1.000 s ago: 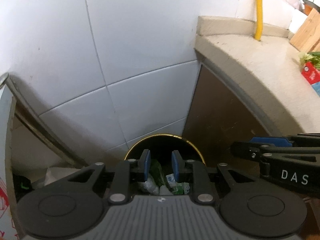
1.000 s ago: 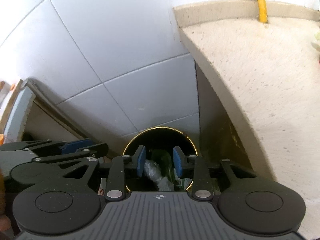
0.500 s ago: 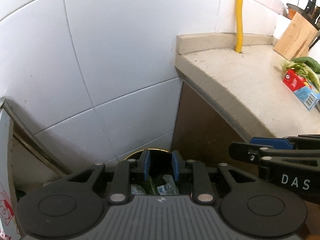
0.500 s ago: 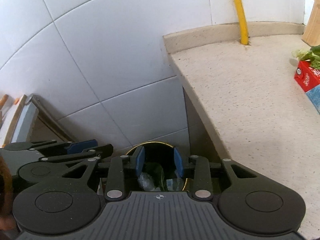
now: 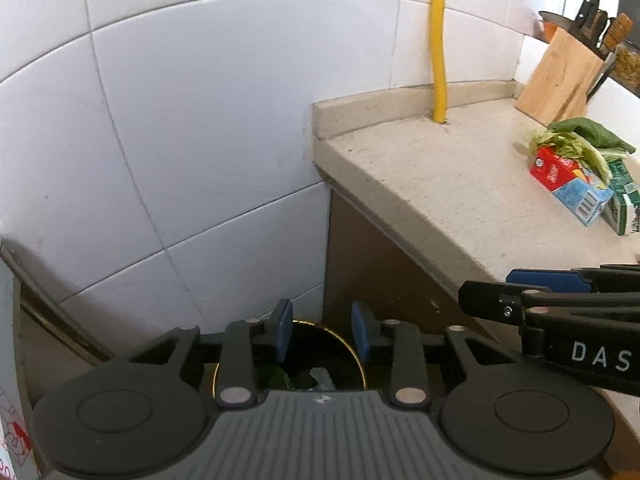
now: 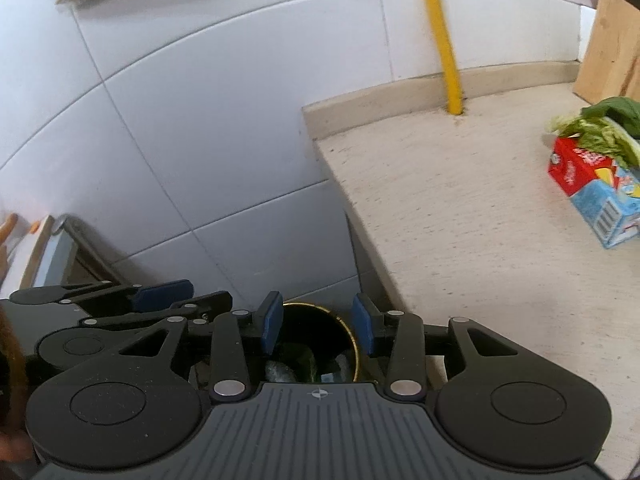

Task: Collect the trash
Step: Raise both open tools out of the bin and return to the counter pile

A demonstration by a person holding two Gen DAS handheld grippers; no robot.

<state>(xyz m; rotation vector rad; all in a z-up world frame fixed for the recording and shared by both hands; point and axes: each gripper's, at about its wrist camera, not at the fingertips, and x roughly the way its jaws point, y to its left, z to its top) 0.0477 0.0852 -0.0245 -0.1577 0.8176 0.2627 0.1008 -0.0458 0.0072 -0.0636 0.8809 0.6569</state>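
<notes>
Two hand-held grippers hang side by side over the floor gap at the end of the surface (image 5: pixel 460 184), and neither carries anything. Taking that surface as the landmark, the remaining trash lies on its far right part, short of the wooden knife block (image 5: pixel 560 80) at the back wall: a red and blue carton (image 6: pixel 592 192) lies on its side with its long axis running from the back wall toward the front edge, wilted green leaves (image 6: pixel 600 128) are draped over its back end, and a green and white carton (image 5: pixel 622 196) lies just beside it on the right, touching or nearly so. Off the surface's left end and well below it stands the gold-rimmed bin (image 6: pixel 320 344), with scraps and leaves already inside. The right hand-held gripper (image 6: pixel 318 328) sits next to the surface's left end, above the bin; its jaws have just been opening and stand partly apart with nothing between them. The left hand-held gripper (image 5: pixel 322 336) is one place further left of the surface, its jaws also just opened to a narrower gap, again empty. From either one, the cartons lie up and to the right, and the right one looks the nearer, so the next reach probably belongs to it, closing across the carton's short side.
</notes>
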